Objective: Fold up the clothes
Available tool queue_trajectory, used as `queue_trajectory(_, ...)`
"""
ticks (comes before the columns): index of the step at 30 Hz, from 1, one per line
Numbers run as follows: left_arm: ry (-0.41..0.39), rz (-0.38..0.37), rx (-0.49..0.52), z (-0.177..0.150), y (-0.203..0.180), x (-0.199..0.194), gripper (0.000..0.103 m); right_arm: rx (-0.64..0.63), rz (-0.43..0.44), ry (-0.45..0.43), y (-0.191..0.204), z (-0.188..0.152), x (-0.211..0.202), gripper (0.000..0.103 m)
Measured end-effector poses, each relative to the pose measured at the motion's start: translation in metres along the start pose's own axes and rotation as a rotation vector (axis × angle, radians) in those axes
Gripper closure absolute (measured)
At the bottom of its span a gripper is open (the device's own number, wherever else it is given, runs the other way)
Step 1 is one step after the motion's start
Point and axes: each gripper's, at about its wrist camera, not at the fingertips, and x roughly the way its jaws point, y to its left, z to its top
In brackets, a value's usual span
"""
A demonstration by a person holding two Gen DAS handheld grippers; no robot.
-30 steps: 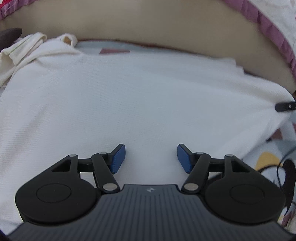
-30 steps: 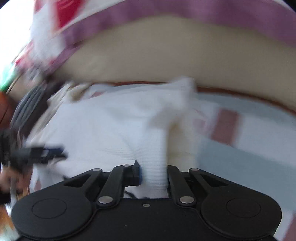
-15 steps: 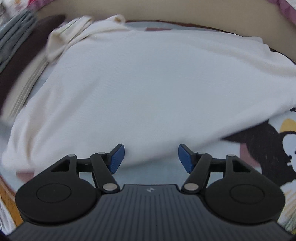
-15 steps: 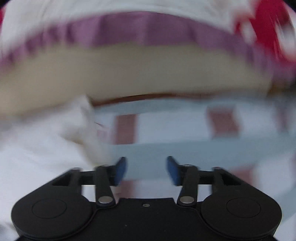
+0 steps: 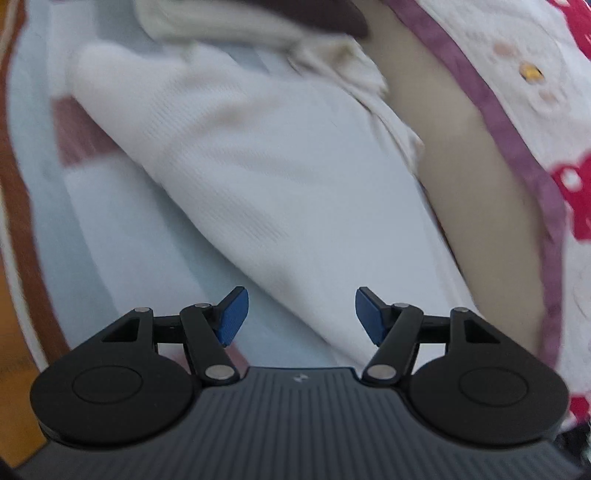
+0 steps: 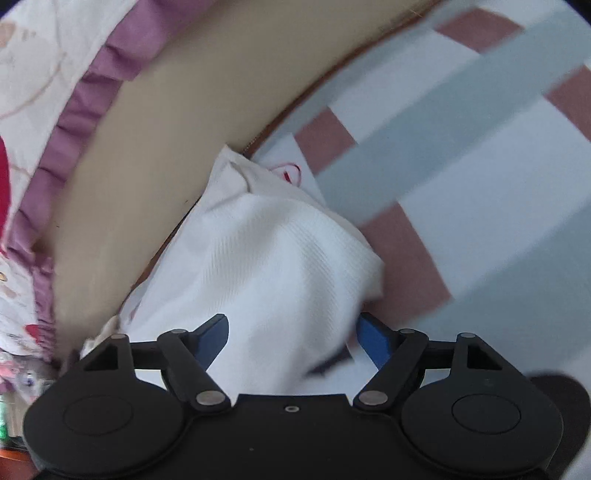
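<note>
A white ribbed garment (image 5: pixel 258 166) lies spread on the checked bed sheet (image 5: pixel 110 229), running diagonally through the left wrist view. My left gripper (image 5: pixel 301 317) hovers open over its lower edge, with nothing pinched between the blue pads (image 5: pixel 232 317). In the right wrist view a bunched end of the same white garment (image 6: pixel 280 251) rests on the sheet (image 6: pixel 480 184). My right gripper (image 6: pixel 291 338) is over it, jaws opening. The cloth lies between the fingers, and the pads (image 6: pixel 373 338) are not pressing on it.
A beige bed edge (image 5: pixel 461 155) runs behind the garment, and a quilt with a purple frill (image 6: pixel 85 99) lies over it. Cream and dark clothes (image 5: pixel 258 22) lie heaped at the top of the left wrist view. An orange-brown strip (image 5: pixel 14 258) marks the sheet's left border.
The right gripper was shut on a fold of white cloth; it has let go and spread wide. The left gripper slid sideways along the garment and rolled, staying open.
</note>
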Motion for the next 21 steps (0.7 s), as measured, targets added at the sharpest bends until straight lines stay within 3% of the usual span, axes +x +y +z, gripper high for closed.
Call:
queue_trajectory(3,-0.074,0.059,-0.031,0.013,0.015,0.003,0.039,-0.076,-0.003,-0.029,0.008,0.009,0.009,0.023)
queue_trajectory(4,-0.102,0.078,-0.039,0.017,0.019,0.003,0.039,-0.093,0.0,-0.025,0.008,0.012,0.011,0.04)
queue_trajectory(5,-0.131,0.086,-0.047,0.022,0.023,0.004,0.039,-0.11,0.002,-0.021,0.008,0.015,0.012,0.076)
queue_trajectory(6,-0.15,0.089,-0.05,0.027,0.027,0.006,0.039,-0.127,0.005,-0.017,0.008,0.018,0.014,0.087)
queue_trajectory(8,-0.176,0.095,-0.052,0.035,0.034,0.009,0.039,-0.129,0.032,-0.024,0.007,0.025,0.013,0.09)
queue_trajectory(12,-0.188,0.08,-0.072,0.041,0.037,0.013,0.038,-0.068,0.231,-0.081,0.023,0.036,-0.033,0.092)
queue_trajectory(15,-0.149,0.025,-0.111,0.037,0.044,0.01,0.037,-0.244,0.138,-0.104,0.053,0.044,-0.052,0.092)
queue_trajectory(17,-0.114,-0.017,-0.129,0.032,0.047,0.011,0.037,-0.291,0.04,-0.056,0.056,0.052,-0.039,0.092)
queue_trajectory(21,-0.009,-0.039,-0.107,0.032,0.041,0.014,0.037,-0.072,0.06,0.06,0.03,0.049,-0.013,0.092)
